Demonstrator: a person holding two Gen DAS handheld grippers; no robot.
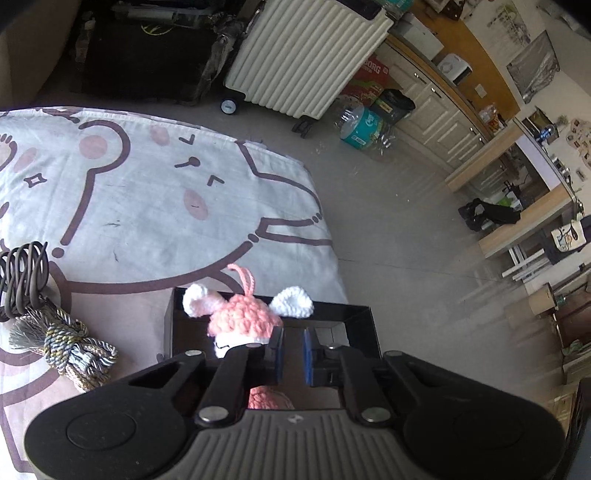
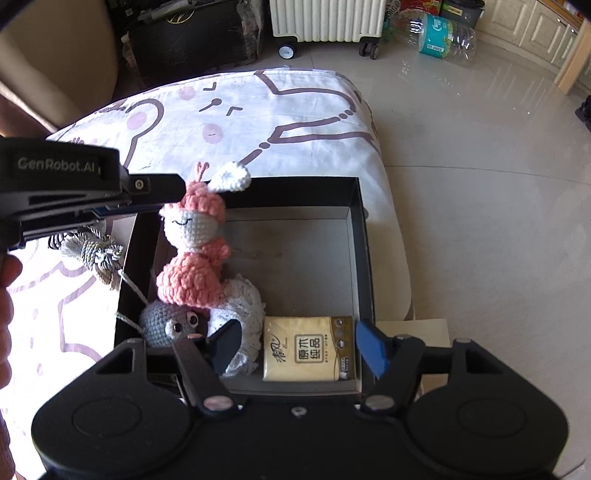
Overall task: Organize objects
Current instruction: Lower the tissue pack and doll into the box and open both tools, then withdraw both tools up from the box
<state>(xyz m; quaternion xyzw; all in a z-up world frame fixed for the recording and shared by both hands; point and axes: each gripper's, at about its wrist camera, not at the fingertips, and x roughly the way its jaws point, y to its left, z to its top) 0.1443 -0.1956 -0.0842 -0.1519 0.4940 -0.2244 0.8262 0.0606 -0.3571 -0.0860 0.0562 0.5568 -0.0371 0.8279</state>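
left gripper (image 1: 293,345) jaws together, not clamped on the pink doll (image 2: 195,243), which stands in the black box (image 2: 364,258) just beside its fingers, against a grey toy (image 2: 166,325). right gripper (image 2: 299,347) jaws apart, empty, above a tissue pack (image 2: 306,349). tassel cord (image 1: 70,347) lies on the sheet (image 1: 147,206).

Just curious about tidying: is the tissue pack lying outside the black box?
No, the tissue pack lies inside the black box, near its front wall.

A cream ribbed suitcase (image 1: 306,55) is seen standing on the floor at the far side, with a large plastic water bottle (image 2: 439,35) lying to its right.
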